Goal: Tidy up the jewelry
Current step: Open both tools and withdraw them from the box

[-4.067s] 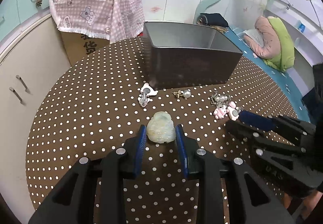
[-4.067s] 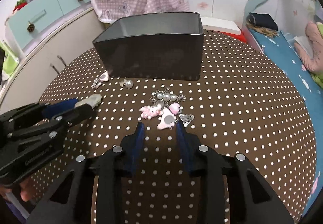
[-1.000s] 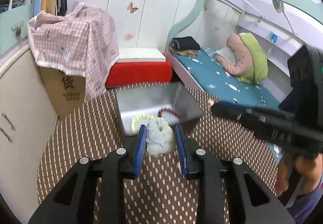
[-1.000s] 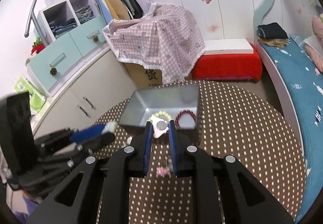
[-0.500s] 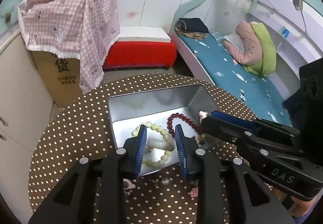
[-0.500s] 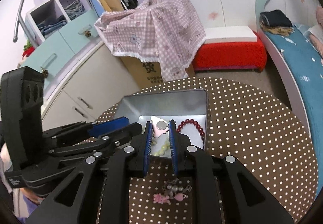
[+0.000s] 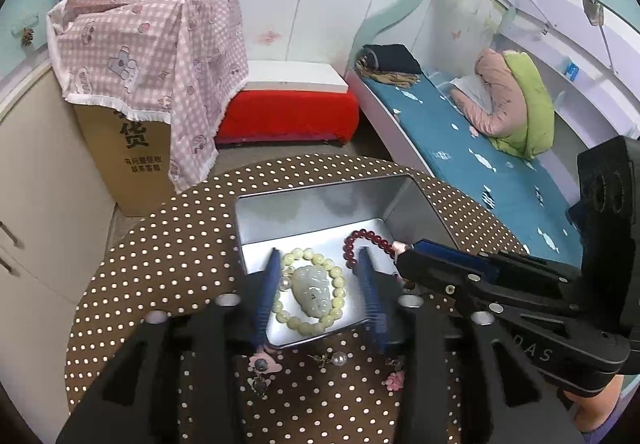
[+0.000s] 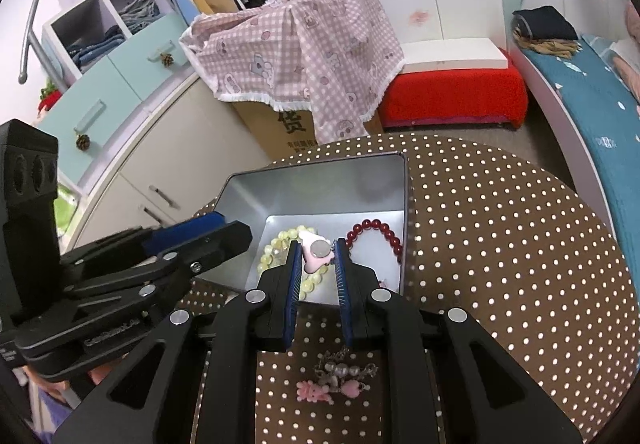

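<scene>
Nearest, low in the right wrist view on the polka-dot tablecloth [image 8: 500,244]: one tangled charm cluster [image 8: 336,380] with pearls and pink bits; looks light and snaggy, so my call is to pinch it at the pearl knot, not a trailing chain. Low in the left wrist view, three more loose pieces: a pink-and-grey charm [image 7: 262,366], a pearl earring [image 7: 338,358], a pink flower bit [image 7: 395,380]. All tiny and likely to skid on cloth. Left gripper [image 7: 320,296] has its fingers spread wide with nothing between them, hovering over the tin. Right gripper [image 8: 316,272] is pinched narrow on a pink charm with a metal disc [image 8: 316,252], held above the tin's open top, centre frame; probably stiff resin or plastic, and the grip across its flat sides looks fine. Further in, the metal tin [image 7: 320,196] holds one yellow bead bracelet [image 7: 336,284], one jade pendant [image 7: 310,292] lying inside the bracelet loop, and one red bead bracelet [image 8: 376,232] at the right wall. Jade is likely dense, slick and chippable; lower things in, don't drop. Bracelets look limp; grab a single bead span.
</scene>
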Available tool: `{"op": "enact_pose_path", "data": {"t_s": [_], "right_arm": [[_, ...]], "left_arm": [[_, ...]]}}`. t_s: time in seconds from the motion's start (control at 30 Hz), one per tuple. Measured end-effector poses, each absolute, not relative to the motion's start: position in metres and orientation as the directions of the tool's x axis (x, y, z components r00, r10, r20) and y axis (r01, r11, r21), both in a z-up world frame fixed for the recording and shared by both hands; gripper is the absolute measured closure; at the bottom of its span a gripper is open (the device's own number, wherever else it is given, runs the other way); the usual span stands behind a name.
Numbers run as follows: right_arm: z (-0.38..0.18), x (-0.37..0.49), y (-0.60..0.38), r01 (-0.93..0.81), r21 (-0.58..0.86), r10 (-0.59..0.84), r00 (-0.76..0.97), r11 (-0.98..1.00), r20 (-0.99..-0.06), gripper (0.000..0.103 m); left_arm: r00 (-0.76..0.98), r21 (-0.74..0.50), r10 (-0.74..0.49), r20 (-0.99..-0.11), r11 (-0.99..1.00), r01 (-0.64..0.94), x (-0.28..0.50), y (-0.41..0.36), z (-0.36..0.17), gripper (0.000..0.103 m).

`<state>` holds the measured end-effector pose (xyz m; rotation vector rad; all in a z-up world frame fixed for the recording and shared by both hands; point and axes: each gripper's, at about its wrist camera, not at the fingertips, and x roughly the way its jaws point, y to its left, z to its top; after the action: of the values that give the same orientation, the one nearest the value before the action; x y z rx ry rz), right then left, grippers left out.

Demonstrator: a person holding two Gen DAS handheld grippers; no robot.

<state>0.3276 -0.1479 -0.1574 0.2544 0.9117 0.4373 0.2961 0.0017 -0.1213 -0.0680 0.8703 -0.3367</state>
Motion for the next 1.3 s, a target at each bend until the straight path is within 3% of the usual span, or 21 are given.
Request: {"op": "enact_pose_path", "data": {"t_s": [0.13, 0.27, 0.37, 0.57, 0.7, 0.83, 0.93, 1.3], "right_arm": [[-0.154, 0.323, -0.148, -0.257, 0.386, 0.464, 0.537, 0.886, -0.705, 0.084], [-0.141, 0.309, -0.152, -0.254, 0.350, 0.432, 0.574, 0.902, -0.696, 0.083], [-0.128, 0.293, -0.154, -0.248, 0.303, 0.391, 0.614, 0.920, -0.686, 0.063], [-0.112, 0.255, -0.162, -0.231, 0.228, 0.324, 0.673, 0.946, -0.664, 0.059], [-0.113, 0.232, -0.169, -0.203, 0.201, 0.286, 0.693, 0.958, -0.662, 0.054], [-0.125, 0.211, -0.176, -0.167, 0.184, 0.248, 0.697, 0.969, -0.673, 0.054], [-0.136, 0.202, -0.179, -0.143, 0.176, 0.226, 0.690, 0.974, -0.687, 0.048], [-0.176, 0.200, -0.169, -0.135, 0.200, 0.240, 0.618, 0.970, -0.749, 0.048]], "left_arm": [[0.615, -0.186, -0.311, -0.725, 0.948, 0.259, 0.287, 0.006, -0.114, 0.055], [0.651, -0.181, -0.303, -0.696, 0.951, 0.249, 0.272, 0.013, -0.102, 0.045], [0.685, -0.172, -0.289, -0.669, 0.956, 0.236, 0.255, 0.026, -0.092, 0.039], [0.748, -0.123, -0.216, -0.627, 0.976, 0.179, 0.219, 0.048, -0.082, 0.023], [0.775, -0.077, -0.151, -0.613, 0.988, 0.132, 0.193, 0.056, -0.088, 0.019], [0.768, -0.067, -0.139, -0.625, 0.990, 0.125, 0.178, 0.057, -0.100, 0.018], [0.751, -0.081, -0.154, -0.642, 0.988, 0.134, 0.171, 0.058, -0.110, 0.018], [0.683, -0.116, -0.189, -0.706, 0.982, 0.152, 0.181, 0.055, -0.145, 0.018]]}}
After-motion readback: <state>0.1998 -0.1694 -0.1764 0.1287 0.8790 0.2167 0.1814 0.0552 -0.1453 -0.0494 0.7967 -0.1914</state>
